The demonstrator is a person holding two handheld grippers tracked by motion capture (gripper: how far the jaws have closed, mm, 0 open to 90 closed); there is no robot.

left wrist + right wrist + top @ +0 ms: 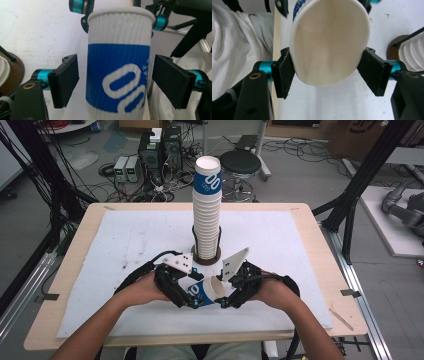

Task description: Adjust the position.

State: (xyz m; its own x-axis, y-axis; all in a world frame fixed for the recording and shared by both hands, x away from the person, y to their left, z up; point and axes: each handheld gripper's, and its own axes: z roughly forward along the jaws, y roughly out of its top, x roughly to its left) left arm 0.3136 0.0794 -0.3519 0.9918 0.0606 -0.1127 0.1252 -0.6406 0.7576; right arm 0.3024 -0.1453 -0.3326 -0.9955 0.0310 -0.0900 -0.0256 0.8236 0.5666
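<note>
Cup lies sideways above the near bench, light and easily crushed. Right tool pinches its rim end; left tool straddles the ribbed body, pads not touching. Grip gently there.

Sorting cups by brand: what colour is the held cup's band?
Blue, with white looped lettering, on the cup; clearest in the left gripper view.

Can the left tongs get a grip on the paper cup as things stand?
Probably yes: the paper cup already sits between the left tongs' open pads, gaps on both sides, while the right tongs clamp its rim.
</note>
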